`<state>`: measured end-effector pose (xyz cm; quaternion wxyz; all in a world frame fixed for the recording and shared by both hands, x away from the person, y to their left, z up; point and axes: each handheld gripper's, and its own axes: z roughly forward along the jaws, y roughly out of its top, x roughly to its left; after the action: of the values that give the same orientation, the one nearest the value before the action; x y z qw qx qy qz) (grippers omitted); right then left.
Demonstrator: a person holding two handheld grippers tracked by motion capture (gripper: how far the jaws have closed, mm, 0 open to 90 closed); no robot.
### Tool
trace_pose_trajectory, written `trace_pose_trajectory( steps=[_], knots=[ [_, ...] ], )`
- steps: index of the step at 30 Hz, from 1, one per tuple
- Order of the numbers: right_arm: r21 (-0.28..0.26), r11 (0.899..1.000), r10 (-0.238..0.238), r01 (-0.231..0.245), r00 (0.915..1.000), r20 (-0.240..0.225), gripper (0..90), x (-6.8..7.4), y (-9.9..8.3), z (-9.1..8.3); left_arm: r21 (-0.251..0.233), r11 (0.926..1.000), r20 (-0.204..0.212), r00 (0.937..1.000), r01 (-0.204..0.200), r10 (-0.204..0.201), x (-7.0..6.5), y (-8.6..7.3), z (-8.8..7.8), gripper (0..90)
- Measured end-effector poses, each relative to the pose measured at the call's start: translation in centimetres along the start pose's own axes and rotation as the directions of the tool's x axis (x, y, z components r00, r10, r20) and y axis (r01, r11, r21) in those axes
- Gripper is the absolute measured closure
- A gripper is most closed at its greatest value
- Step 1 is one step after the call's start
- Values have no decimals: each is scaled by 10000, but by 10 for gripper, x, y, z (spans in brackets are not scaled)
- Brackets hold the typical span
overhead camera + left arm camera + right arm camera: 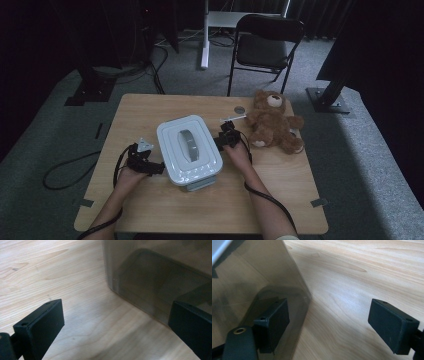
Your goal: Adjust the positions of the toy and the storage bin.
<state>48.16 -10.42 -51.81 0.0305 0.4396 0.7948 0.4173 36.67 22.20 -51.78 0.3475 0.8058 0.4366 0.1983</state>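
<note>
A dim room with grey carpet is seen around a light wooden table (150, 210), behind which a black folding chair (265, 47) is placed. Near the middle of the table a lidded plastic container (189, 149) is set, its pale lid fitted with a grey handle (187, 145) and its smoky translucent wall shown close up in both gripper views. The left gripper (145, 162) is held at the container's left side, low on the table, and the right gripper (227, 137) is held at its right side. In the left gripper view the jaws are seen spread wide apart with nothing clasped between them; bare wood and a rounded corner of the container (155, 277) lie between them, and the right-hand jaw stands against or just before the wall, though contact cannot be told. In the right gripper view the jaws are likewise spread wide and nothing is gripped; one jaw stands close against the container (257, 277) wall, where its reflection is seen, while the other hangs over bare wood. To the right of the container a brown teddy bear (272, 122) is laid on the table, with a small round dark object (240, 109) just beside it toward the far edge.
</note>
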Motion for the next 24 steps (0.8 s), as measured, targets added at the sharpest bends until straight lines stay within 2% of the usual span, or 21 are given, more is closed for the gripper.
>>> trace_pose_trajectory(
  steps=[7,13,15,19,20,22,24],
  knots=[
    [-5,9992,-394,394,9986,362,175,2,-12,-15,-131,9998,87,9998,-178,179,-19,-3,-2,11],
    [-19,9984,-555,557,9975,433,171,0,-20,-26,-150,9995,329,9990,-292,297,-29,-5,-3,11],
    [-70,9980,-627,631,9967,514,161,-1,-22,-29,-170,9993,403,9986,-324,331,-31,-5,-2,11],
    [-297,9960,-822,848,9933,818,131,-2,-27,-34,-290,9996,823,9966,21,3,-28,-7,-2,11],
    [-297,9960,-822,848,9933,818,131,-2,-27,-34,-290,9996,823,9966,21,3,-28,-7,-2,11],
    [-368,9931,-1064,1116,9868,1220,131,-1,-33,-41,-398,9990,659,9976,-206,232,-28,-11,-4,11],
    [-453,9902,-1244,1320,9820,1423,132,0,-38,-46,-474,9985,598,9978,-265,293,-29,-12,-6,11]
  ],
)
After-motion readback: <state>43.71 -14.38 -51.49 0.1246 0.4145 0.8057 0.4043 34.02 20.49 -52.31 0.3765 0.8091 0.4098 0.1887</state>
